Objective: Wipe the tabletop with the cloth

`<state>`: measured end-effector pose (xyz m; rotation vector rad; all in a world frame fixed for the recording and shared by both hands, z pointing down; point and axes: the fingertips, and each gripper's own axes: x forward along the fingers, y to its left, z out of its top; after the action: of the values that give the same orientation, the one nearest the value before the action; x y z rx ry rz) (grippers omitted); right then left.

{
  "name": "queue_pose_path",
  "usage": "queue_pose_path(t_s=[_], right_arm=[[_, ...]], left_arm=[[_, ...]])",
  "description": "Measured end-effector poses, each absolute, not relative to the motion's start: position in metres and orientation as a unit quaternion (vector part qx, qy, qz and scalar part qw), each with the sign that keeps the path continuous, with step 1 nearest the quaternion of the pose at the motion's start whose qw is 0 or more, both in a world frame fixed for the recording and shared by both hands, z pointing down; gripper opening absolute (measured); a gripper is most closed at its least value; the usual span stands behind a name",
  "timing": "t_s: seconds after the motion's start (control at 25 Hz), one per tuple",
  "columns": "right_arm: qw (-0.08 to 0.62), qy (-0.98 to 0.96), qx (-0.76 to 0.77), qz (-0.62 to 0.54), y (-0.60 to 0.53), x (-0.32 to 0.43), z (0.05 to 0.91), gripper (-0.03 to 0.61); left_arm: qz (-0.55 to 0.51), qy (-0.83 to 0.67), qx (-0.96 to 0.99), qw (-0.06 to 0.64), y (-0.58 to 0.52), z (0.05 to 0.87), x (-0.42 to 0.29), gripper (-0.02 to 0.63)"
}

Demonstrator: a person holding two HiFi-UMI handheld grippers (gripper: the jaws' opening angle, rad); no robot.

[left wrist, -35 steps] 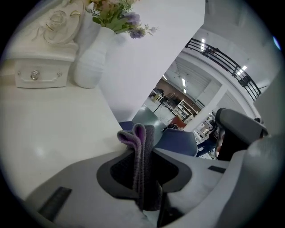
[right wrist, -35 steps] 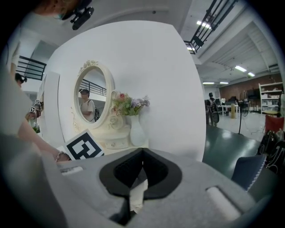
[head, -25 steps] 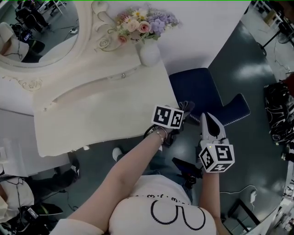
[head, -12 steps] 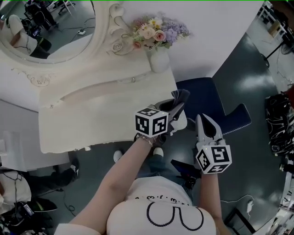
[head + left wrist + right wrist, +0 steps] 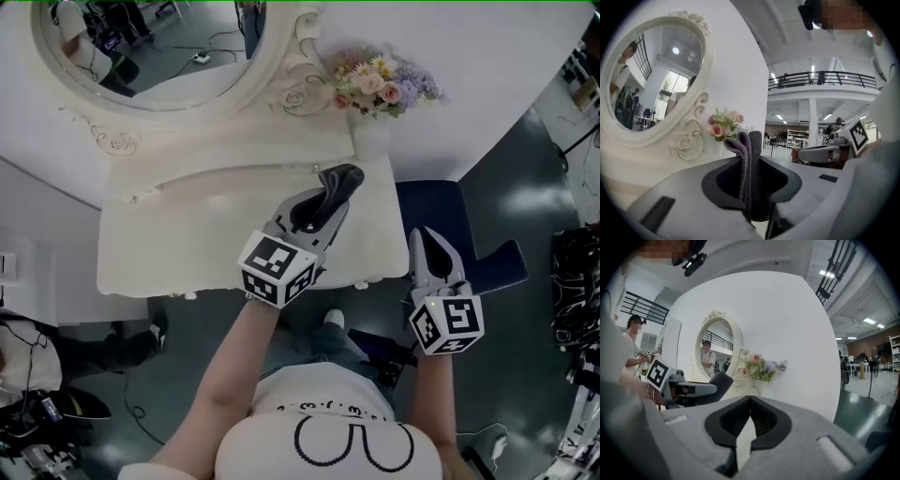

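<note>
The left gripper clamps a folded, fuzzy grey cloth above the cream, scallop-edged tabletop. The right gripper is clenched empty, its 2 jaws meeting.

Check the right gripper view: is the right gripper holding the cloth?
No, the right gripper has its jaws closed together on nothing, while the grey cloth is pinched in the left gripper.

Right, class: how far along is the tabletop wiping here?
Done: the left claw is shut on the dark grey cloth. In hand: it holds the cloth over the cream tabletop; contact with the surface is unclear. Left: apparently the wiping itself. The right claw is shut, empty, off the table's edge.
</note>
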<state>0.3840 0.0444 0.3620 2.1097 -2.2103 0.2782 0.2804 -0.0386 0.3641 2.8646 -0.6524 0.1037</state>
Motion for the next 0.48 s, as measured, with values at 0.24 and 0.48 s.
queue_pose_path(t_s=[0.24, 0.48], right_arm=[[0.019, -0.735, 0.675, 0.052, 0.022, 0.349, 0.335, -0.005], [0.007, -0.756, 0.654, 0.025, 0.002, 0.299, 0.314, -0.005]], left_arm=[[0.019, -0.288, 0.957, 0.038, -0.062, 0.332, 0.202, 0.095], [0.026, -0.359, 0.933, -0.024, -0.075, 0.317, 0.120, 0.095]])
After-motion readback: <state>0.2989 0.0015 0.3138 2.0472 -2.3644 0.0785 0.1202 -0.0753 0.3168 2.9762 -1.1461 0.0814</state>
